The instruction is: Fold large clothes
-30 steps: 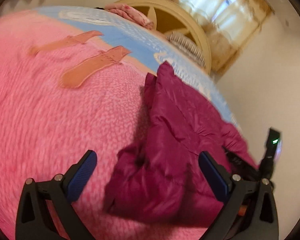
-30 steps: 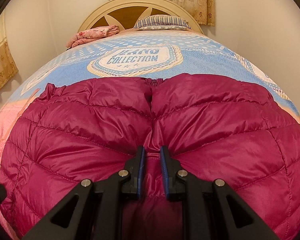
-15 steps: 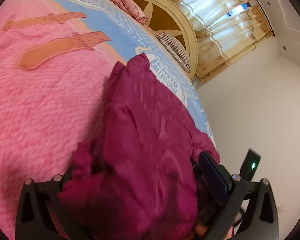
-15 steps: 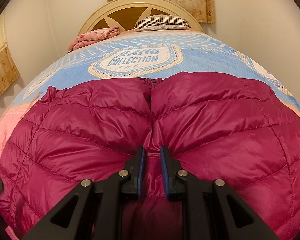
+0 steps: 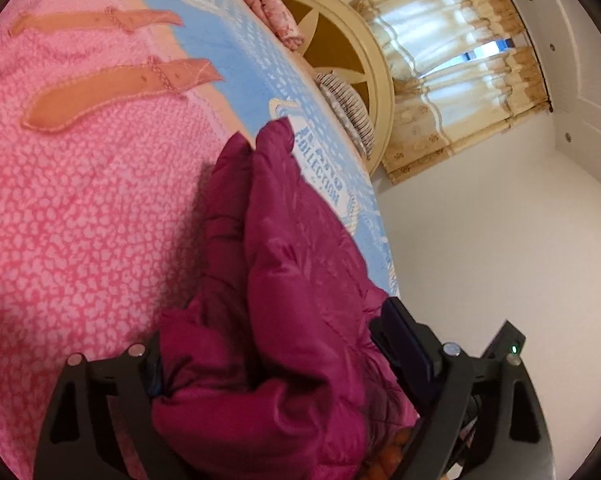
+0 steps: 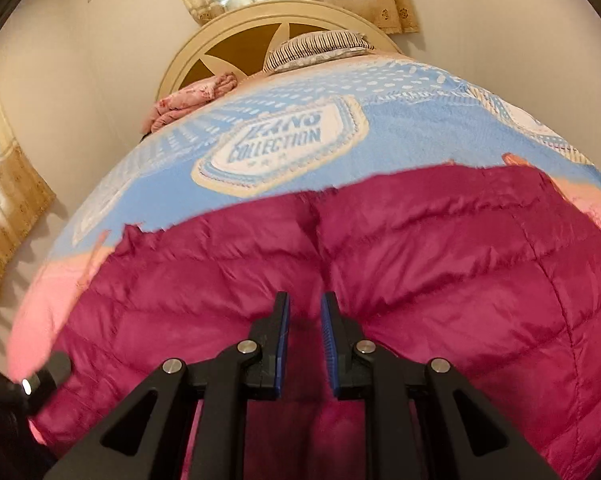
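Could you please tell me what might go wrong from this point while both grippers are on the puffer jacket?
1. The left gripper stands wide around a thick bunch of the magenta puffer jacket; closing there could catch several layers unevenly.
2. The right gripper pinches only a narrow bit of slick fabric, which might slip out.
3. Pulling could drag the pink blanket beneath.

Reading off my right camera: the blue bedspread (image 6: 400, 120) carries a white badge (image 6: 278, 142) with a cream border, and its lower line says "COLLECTION" in blue capitals. The line above it is blurred, something ending in "ANS" perhaps, I can't make it out for sure. From my left camera the same badge (image 5: 320, 176) peeks out beside the magenta jacket (image 5: 284, 280), and "COLLECTION" reads again, running down the bedspread's edge; the word above is partly hidden. No other writing readable anywhere.
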A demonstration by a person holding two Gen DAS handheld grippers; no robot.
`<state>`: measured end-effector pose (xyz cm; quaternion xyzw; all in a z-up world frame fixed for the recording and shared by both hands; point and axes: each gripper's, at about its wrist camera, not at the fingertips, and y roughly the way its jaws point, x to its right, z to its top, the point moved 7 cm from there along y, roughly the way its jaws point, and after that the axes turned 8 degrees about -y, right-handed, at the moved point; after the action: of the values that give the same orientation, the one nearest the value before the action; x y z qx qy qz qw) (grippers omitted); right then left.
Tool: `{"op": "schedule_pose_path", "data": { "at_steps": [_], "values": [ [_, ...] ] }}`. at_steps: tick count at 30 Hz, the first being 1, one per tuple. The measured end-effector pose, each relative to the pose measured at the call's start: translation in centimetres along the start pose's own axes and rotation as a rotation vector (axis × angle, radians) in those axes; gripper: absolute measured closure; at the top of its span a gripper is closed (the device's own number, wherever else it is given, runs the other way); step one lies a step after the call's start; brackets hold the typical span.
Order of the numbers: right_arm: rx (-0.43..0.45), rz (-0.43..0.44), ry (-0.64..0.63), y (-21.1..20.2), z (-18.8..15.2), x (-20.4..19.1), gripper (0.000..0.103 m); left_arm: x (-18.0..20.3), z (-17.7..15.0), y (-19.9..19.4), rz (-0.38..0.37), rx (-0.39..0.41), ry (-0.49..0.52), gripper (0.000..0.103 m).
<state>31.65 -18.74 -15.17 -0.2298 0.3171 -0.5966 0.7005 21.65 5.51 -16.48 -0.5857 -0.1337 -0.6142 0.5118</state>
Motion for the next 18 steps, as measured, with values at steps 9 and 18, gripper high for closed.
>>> {"op": "schedule_pose_path", "data": {
  "at_steps": [9, 18],
  "values": [
    [-0.042, 0.033, -0.001, 4.2, -2.1, -0.7, 0.087, -1.0, 3.4, 4.9, -0.016, -0.18, -0.1, 0.0],
    [-0.026, 0.099, 0.058, 4.4, -2.3, 0.1, 0.087, 0.2, 5.5, 5.3, -0.016, -0.306, 0.006, 0.0]
  ]
}}
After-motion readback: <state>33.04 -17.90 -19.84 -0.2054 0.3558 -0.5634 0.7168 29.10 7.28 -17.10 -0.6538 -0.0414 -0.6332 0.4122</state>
